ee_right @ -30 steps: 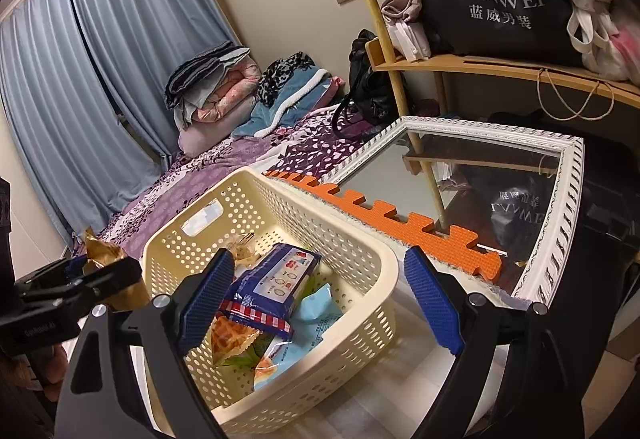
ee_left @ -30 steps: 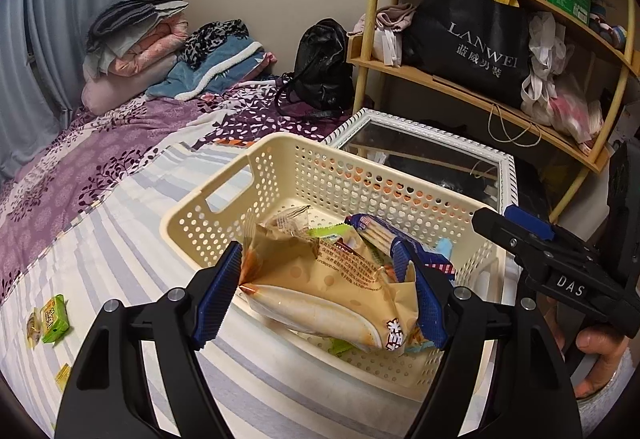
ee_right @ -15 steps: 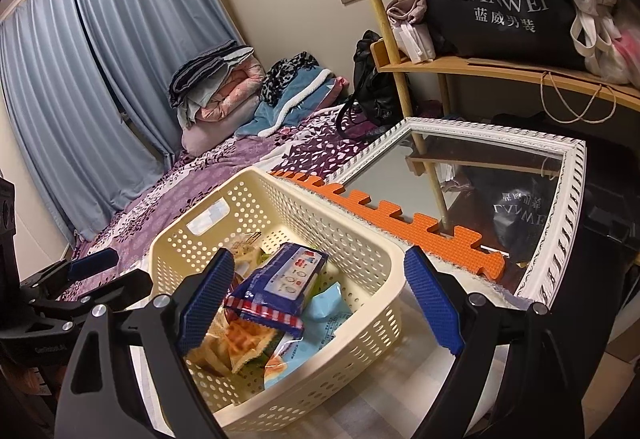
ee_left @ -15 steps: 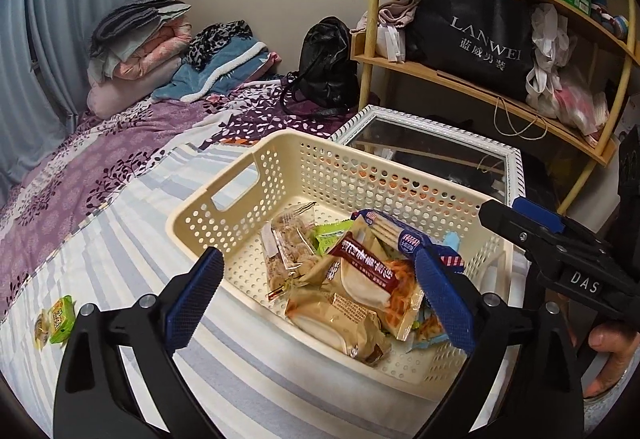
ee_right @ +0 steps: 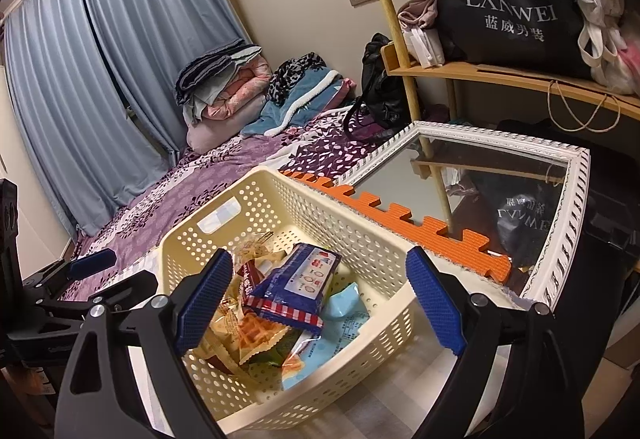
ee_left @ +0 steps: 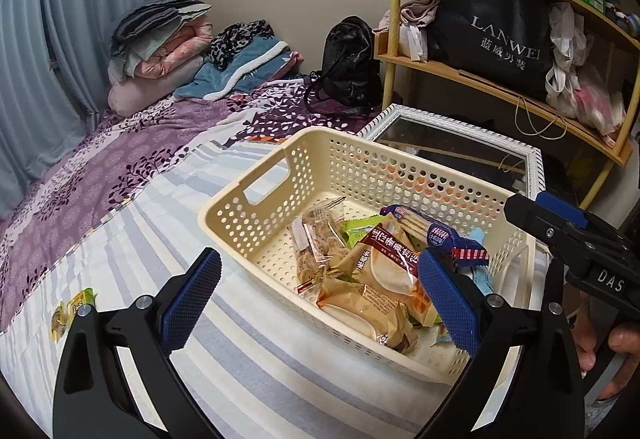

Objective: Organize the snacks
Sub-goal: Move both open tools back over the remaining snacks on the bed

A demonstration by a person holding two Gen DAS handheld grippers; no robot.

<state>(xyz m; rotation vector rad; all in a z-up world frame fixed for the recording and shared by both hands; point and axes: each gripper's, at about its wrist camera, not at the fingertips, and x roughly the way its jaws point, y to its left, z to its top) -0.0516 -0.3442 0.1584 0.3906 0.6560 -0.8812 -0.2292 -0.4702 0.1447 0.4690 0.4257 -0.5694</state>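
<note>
The left tongs (ee_left: pixel 316 297) stand wide apart over the near rim of the cream perforated basket (ee_left: pixel 256 215) with nothing between their blue pads, which suggests they are placed to drop things in rather than to carry anything. The right tongs (ee_right: pixel 320 303) hover over the opposite side of the same basket; their jaws are opening and grip nothing, though the snack pile shows between them from above. The task's things are mostly gathered already: a tan bread packet (ee_left: pixel 368 303) lies on top near the front wall, a clear-wrapped pastry (ee_left: pixel 316 239) sits beside it toward the handle side, a small green packet (ee_left: pixel 360 227) is wedged behind, and a blue cracker packet (ee_right: pixel 300 279) with a red-and-white checked edge rests tilted across the heap, with a pale blue pouch (ee_right: pixel 340 299) under it. One small green-and-yellow snack (ee_left: pixel 70 311) lies loose on the bed well apart from the basket, at the left, and I judge that it is the next piece to collect. The basket rests on a bed with a grey-and-white striped sheet (ee_left: pixel 132 239), beyond which a purple floral cover (ee_left: pixel 120 159) runs to a stack of folded bedding (ee_left: pixel 160 35) against blue curtains (ee_right: pixel 100 59). A white-framed mirror (ee_right: pixel 576 199) lies flat beside the bed, with an orange foam mat edge (ee_right: pixel 420 235) between it and the basket, and a wooden shelf (ee_left: pixel 480 79) holds a black shopping bag (ee_left: pixel 496 31).
</note>
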